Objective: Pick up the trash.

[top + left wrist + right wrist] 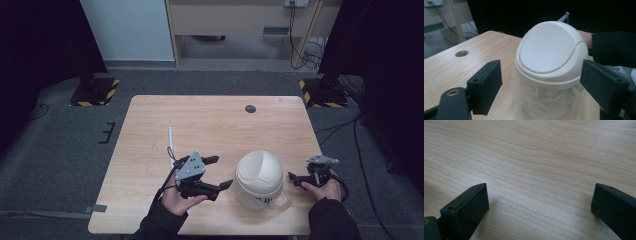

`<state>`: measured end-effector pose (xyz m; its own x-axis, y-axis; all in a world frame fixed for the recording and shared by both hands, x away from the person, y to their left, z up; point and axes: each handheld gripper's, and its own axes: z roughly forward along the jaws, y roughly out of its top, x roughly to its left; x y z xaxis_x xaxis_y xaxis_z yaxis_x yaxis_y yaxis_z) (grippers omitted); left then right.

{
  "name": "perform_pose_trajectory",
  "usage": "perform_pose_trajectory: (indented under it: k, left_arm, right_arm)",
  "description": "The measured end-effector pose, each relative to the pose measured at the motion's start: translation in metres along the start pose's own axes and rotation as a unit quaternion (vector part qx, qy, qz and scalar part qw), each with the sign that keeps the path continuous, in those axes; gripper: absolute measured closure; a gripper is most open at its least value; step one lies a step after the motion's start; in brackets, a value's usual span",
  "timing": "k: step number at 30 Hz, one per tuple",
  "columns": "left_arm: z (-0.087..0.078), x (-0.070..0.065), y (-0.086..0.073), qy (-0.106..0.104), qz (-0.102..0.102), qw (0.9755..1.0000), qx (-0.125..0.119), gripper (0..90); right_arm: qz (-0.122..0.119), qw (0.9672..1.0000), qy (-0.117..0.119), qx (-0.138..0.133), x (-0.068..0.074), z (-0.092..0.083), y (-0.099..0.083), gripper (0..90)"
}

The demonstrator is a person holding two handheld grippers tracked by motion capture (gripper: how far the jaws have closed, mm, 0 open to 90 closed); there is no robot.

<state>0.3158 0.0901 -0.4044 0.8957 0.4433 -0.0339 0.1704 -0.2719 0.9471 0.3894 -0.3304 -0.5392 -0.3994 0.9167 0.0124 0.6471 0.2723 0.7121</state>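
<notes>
A cream bin with a domed swing lid (pixel 259 175) (pixel 550 52) stands upright near the table's front edge. Crumpled clear plastic (pixel 544 102) (pixel 277 202) bunches under its base. My left gripper (pixel 223 171) (pixel 542 75) is just left of the bin and points at it, open, with its jaws spread wide and apart from the bin's sides. Right of the bin, my right gripper (pixel 298 180) (pixel 539 202) is open and holds nothing. The right gripper view has bare wood between the jaws.
The light wooden table (pixel 210 120) has a round cable hole (pixel 250 108) (pixel 462 53) at the back. A thin white strip (pixel 170 140) lies left of centre. The person's dark right sleeve (pixel 611 47) is behind the bin. Striped stand bases (pixel 95 92) sit on the floor.
</notes>
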Motion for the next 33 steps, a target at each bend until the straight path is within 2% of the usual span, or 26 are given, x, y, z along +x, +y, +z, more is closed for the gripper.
perform_pose_trajectory:
  k: [4,15,26,33]
  left_arm:
    - [0.019,-0.008,0.002,-0.025,0.006,0.9996,0.010,17.3]
    - [0.050,-0.025,0.003,-0.068,0.013,0.9972,0.030,21.0]
    - [0.071,-0.032,-0.002,-0.082,0.013,0.9953,0.050,20.0]
    - [0.080,-0.029,-0.004,-0.086,-0.003,0.9950,0.051,17.8]
  right_arm:
    - [0.000,1.0000,0.000,0.000,0.000,0.000,0.000,1.6]
    - [0.000,1.0000,0.000,0.000,0.000,0.000,0.000,1.6]
    - [0.000,1.0000,0.001,0.001,0.000,0.000,0.000,1.3]
    - [-0.001,1.0000,0.001,0.001,0.000,0.000,0.000,1.1]
